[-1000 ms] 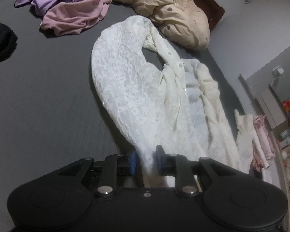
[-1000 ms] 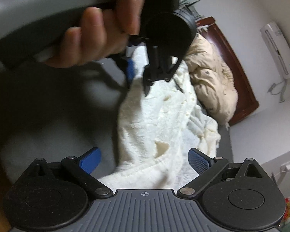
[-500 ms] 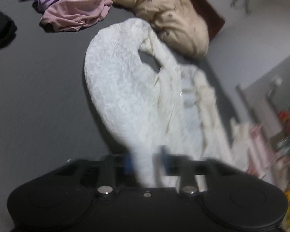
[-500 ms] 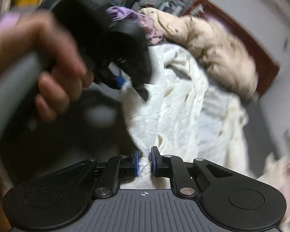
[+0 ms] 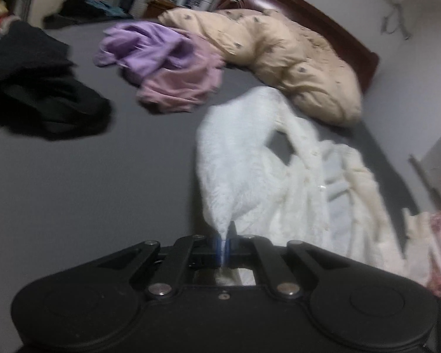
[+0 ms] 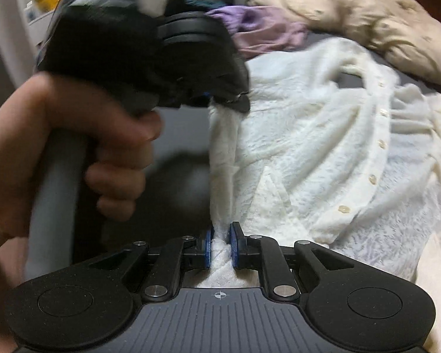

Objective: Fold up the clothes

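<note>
Both tongs are clamped on the same garment. The left gripper (image 5: 223, 248) has its blue pads pinched tight on a thin tip of the white lace cardigan (image 5: 250, 182); the fabric rises from the jaws in a narrow point and widens away from it. The right gripper (image 6: 219, 248) is clenched on a thicker bunch of the same cardigan's edge, with cloth filling the gap between its pads.

In the right wrist view the left gripper (image 6: 220, 100) sits farther up the same edge, held by a hand (image 6: 82, 153) on a grey handle (image 6: 56, 191). The strip of fabric between the two grip points runs fairly straight, near to far.

The cardigan lies on the grey bed sheet (image 5: 88, 176), right of centre, button placket (image 6: 376, 158) facing up, its right part rumpled. The neck opening shows the sheet through it.

Far side: a beige duvet (image 5: 279, 56) against a dark wood headboard (image 5: 308, 8), touching the cardigan's far end. Left of it is a purple and pink clothes pile (image 5: 167, 67), apart from the cardigan. Far left there is dark clothing (image 5: 38, 88). Near right edge: a small stack of pale folded items (image 5: 426, 253), blurred.

The left wrist frame is motion-blurred.
</note>
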